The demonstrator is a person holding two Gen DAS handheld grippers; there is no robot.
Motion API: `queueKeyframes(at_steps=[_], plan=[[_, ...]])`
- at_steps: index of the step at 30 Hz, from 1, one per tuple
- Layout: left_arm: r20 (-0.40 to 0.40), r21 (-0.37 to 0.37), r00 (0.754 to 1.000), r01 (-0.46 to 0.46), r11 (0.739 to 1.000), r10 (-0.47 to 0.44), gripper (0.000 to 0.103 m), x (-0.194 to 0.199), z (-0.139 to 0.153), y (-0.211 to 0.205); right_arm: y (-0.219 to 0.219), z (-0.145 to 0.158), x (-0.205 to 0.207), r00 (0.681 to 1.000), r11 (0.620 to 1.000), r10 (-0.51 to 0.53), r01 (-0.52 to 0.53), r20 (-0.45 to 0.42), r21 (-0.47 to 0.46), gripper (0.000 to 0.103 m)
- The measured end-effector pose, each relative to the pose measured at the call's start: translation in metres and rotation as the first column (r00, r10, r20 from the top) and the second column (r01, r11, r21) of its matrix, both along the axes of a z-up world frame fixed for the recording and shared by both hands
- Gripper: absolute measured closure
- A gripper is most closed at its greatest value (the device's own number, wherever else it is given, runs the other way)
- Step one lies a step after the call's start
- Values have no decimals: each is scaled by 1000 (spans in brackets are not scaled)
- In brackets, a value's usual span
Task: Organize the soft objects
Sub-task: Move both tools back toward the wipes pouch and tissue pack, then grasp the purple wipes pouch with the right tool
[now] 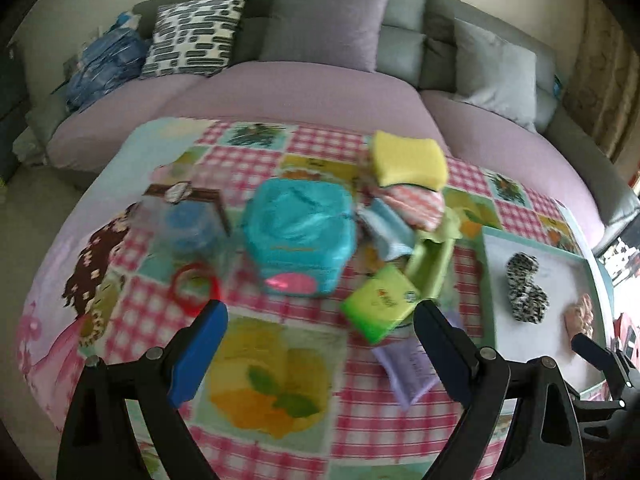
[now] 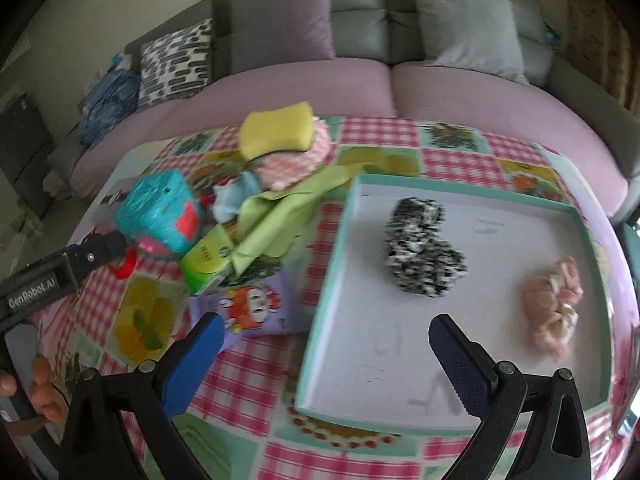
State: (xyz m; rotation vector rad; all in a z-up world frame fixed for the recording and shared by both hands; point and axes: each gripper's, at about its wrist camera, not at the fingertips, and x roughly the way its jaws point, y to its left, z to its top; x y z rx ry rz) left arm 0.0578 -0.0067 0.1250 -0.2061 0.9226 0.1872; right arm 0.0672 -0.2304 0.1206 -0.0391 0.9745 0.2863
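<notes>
- Left gripper (image 1: 320,340) hovered released, empty, above the checked cloth (image 1: 360,400).
- Right gripper (image 2: 326,344) (also released) hung over the tray (image 2: 320,320) holding the speckled scrunchie (image 2: 420,252).

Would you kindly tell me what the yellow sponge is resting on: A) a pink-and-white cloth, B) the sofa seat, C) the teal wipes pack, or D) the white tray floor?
A: the yellow sponge sits atop the pink-and-white cloth, outside the tray.
</notes>
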Motion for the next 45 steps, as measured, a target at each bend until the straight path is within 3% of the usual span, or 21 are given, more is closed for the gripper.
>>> queueKeyframes(at_steps=[15, 23, 28, 41, 45], plan=[[-76, -31, 990, -122, 992, 120, 9, -7, -24, 69, 73, -42, 12, 984, 990, 131, -136, -120, -38, 0], [-156, -76, 986, -71, 995, 58, 9, 11, -56, 63, 88, -64, 20, 974, 983, 150, -165, -167, -80, 0], [-210, -63, 977, -54, 997, 39, 9, 20, -72, 55, 97, -75, 26, 970, 978, 160, -181, -183, -104, 0], [-228, -60, 973, -62, 996, 47, 9, 23, -79, 53, 110, -93, 36, 968, 971, 177, -202, -180, -131, 0], [-225, -58, 973, -57, 997, 42, 9, 25, -78, 54, 108, -92, 38, 970, 974, 170, -192, -171, -122, 10]])
